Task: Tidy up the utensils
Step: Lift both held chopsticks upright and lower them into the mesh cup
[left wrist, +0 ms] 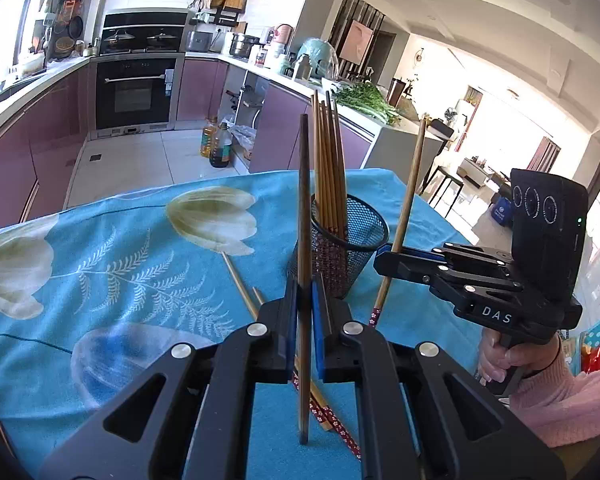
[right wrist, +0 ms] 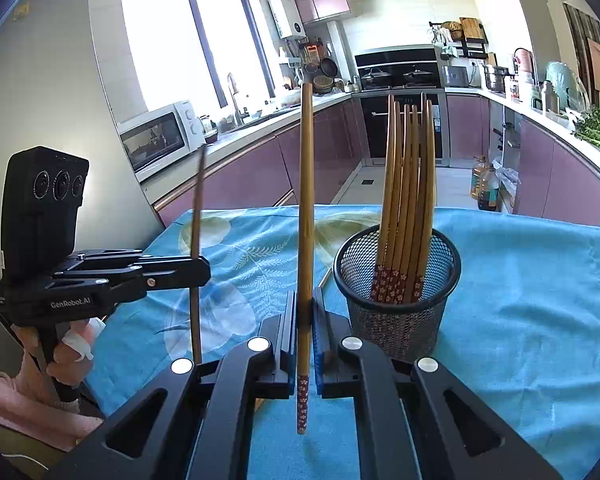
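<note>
Left wrist view: left gripper point(left wrist: 304, 312) clamps one upright dark chopstick point(left wrist: 304, 208); the right gripper point(right wrist: 305, 320) grips a lighter chopstick point(right wrist: 305, 200) (patterned end down). Beyond, a mesh holder point(right wrist: 398, 280) holds bundled chopsticks point(right wrist: 408, 200) on blue cloth point(right wrist: 520, 280).

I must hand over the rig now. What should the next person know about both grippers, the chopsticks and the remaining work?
Left gripper: shut on one dark chopstick, upright.
Right gripper: shut on one light chopstick, upright, patterned end down.
Mesh holder stands on the blue cloth; a bundle of chopsticks is already in it.
Left to do: drop both held chopsticks into the holder, then collect the loose chopsticks lying on the cloth.
</note>
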The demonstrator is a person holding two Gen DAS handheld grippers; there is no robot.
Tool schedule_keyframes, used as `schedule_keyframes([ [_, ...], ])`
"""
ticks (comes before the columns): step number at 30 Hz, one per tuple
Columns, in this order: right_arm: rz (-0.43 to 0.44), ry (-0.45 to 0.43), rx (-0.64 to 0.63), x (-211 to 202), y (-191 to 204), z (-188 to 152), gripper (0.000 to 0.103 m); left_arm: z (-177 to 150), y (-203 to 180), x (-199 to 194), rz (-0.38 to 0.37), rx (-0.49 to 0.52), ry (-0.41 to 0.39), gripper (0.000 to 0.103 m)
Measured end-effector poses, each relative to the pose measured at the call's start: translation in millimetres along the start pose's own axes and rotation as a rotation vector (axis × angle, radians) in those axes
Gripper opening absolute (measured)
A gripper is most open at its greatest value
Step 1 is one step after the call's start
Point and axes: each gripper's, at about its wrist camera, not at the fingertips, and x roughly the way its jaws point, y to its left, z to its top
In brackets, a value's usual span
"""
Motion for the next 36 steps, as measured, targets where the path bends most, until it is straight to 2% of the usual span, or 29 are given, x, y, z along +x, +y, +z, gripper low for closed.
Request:
schedule_keyframes([
  [14, -0.007, -0.047, 0.002, -13.5, -5.1, 7.2, 0.006, 12.2, -3.8, -14.9, -0.026, 0.004, -0.046, 0.007],
  [36, -0.050, -0.137, -0.038, -34.6, -10.8, 32.5, 0.006, 47.8, -28.7, -15.4, -0.082, 0.042, -0.114, 0.007],
])
